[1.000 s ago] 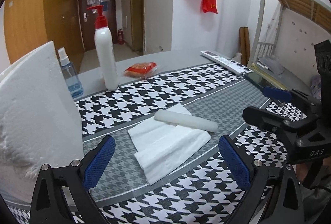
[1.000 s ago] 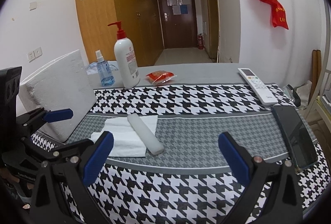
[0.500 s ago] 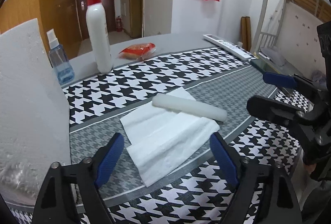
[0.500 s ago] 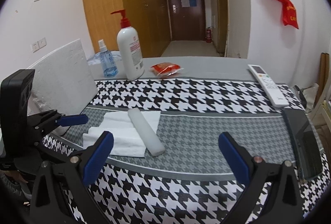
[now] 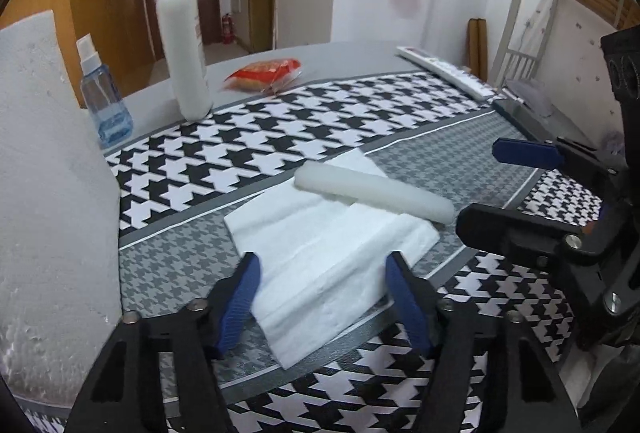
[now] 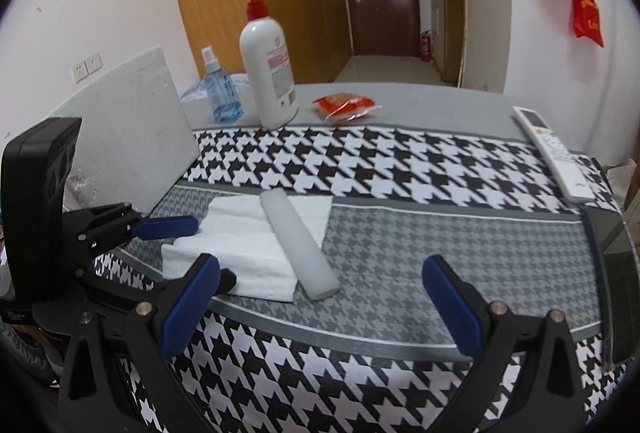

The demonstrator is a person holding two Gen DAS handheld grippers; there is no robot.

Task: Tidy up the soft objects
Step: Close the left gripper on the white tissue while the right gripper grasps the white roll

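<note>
A folded white towel (image 5: pixel 320 245) lies on the grey band of the houndstooth tablecloth, with a white foam roll (image 5: pixel 376 191) resting across its far edge. My left gripper (image 5: pixel 322 261) hangs just over the towel's near corner. Its jaws are closing, the towel lies between the blue pads, and they do not press on it. In the right wrist view the towel (image 6: pixel 240 245) and roll (image 6: pixel 296 241) lie ahead to the left. My right gripper (image 6: pixel 322 265) stands open and empty near the roll's near end. The left gripper's fingers (image 6: pixel 168 227) straddle the towel's left side.
A white foam board (image 5: pixel 48 193) leans at the left. A pump bottle (image 6: pixel 270 73), a blue spray bottle (image 6: pixel 220 93) and a red snack packet (image 6: pixel 346 105) stand at the back. A remote (image 6: pixel 554 153) and a dark phone (image 6: pixel 612 253) lie at the right edge.
The left gripper's jaws have narrowed while it sank and came close over the towel's near corner. The right gripper has drifted nearer to the roll, still wide open.
</note>
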